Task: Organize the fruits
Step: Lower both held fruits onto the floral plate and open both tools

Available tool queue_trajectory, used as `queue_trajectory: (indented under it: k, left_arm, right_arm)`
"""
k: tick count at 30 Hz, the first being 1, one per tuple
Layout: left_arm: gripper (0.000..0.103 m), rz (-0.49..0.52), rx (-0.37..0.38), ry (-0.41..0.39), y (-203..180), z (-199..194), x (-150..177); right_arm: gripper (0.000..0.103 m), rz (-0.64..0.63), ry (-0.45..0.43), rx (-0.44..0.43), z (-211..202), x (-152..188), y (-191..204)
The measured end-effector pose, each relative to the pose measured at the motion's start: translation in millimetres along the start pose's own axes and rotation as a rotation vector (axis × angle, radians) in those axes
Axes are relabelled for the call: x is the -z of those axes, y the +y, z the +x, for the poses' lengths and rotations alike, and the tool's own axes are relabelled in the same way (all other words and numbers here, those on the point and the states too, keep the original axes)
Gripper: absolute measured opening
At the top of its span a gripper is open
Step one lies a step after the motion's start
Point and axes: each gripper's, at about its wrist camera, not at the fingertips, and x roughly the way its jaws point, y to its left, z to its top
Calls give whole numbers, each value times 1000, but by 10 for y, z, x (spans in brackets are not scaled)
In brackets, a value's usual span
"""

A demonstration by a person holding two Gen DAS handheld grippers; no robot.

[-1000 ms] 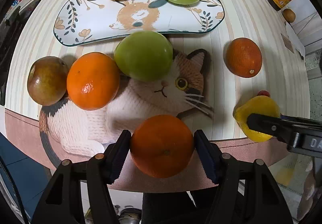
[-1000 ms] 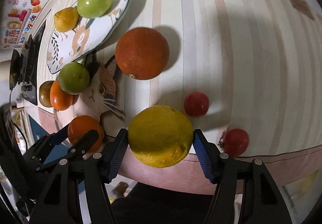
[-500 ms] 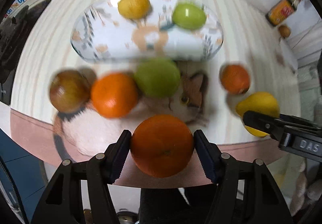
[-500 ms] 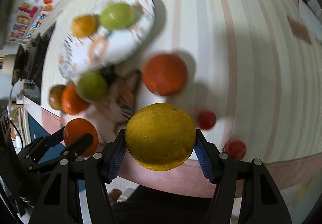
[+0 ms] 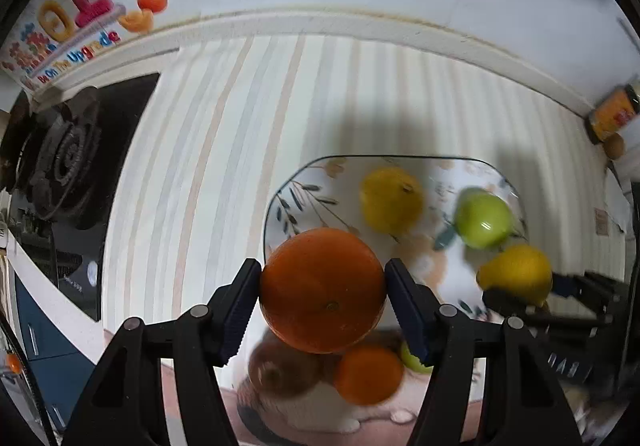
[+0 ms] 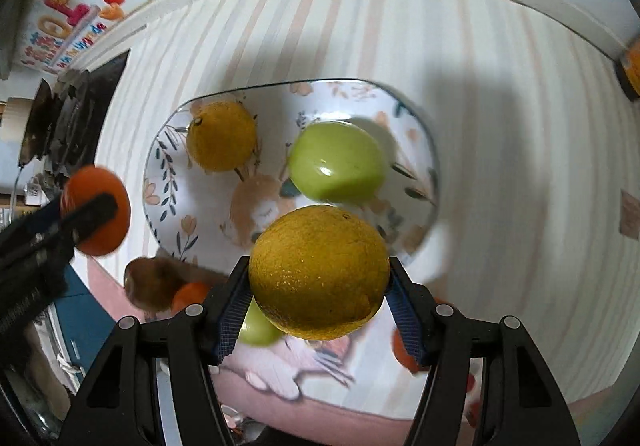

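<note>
Orange [image 5: 322, 289] clamped between the pads of the left gripper [image 5: 323, 292], held in the air over the near left edge of the floral plate [image 5: 292, 201]. Yellow citrus [image 6: 319, 272] gripped the same way by the right gripper [image 6: 319, 288], hanging above the plate's near edge. On the plate: 1 smaller yellow fruit [image 6: 221, 135] at the left, 1 green apple [image 6: 337, 163] at the right, apart from each other. Below the left gripper, blurred: brown fruit [image 5: 276, 370] touching a second orange [image 5: 368, 374], with a sliver of green fruit [image 5: 412, 358] beside the right pad, all on the cat-print mat [image 5: 360, 422]. Striped tablecloth [image 5: 224, 149] under everything. Gas stove [image 5: 68, 157] at the far left, jar [image 5: 614, 113] at the far right.
</note>
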Motion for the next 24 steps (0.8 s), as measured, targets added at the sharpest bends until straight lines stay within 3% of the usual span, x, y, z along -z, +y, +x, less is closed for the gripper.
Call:
queue_trajectory:
  k: [6,13,15,17,24]
  left_arm:
    - [62,-37,33,115,108,488,-229]
    - [63,-51,41,170,107,694,-231]
    - [63,-65,46,197,116,737,-205]
    - [63,-89,58,207,140,765,-189]
    - [63,-112,61,189,158,720,-66]
  right_arm:
    - [67,-9,46,7,234,-70,87]
    - [68,1,90,-19,361,-109,119]
    - [72,8,94,-43,383,-141,139]
    - [84,16,99,-59,362,-159,132]
    - [84,0,79,-22,197,-134,100]
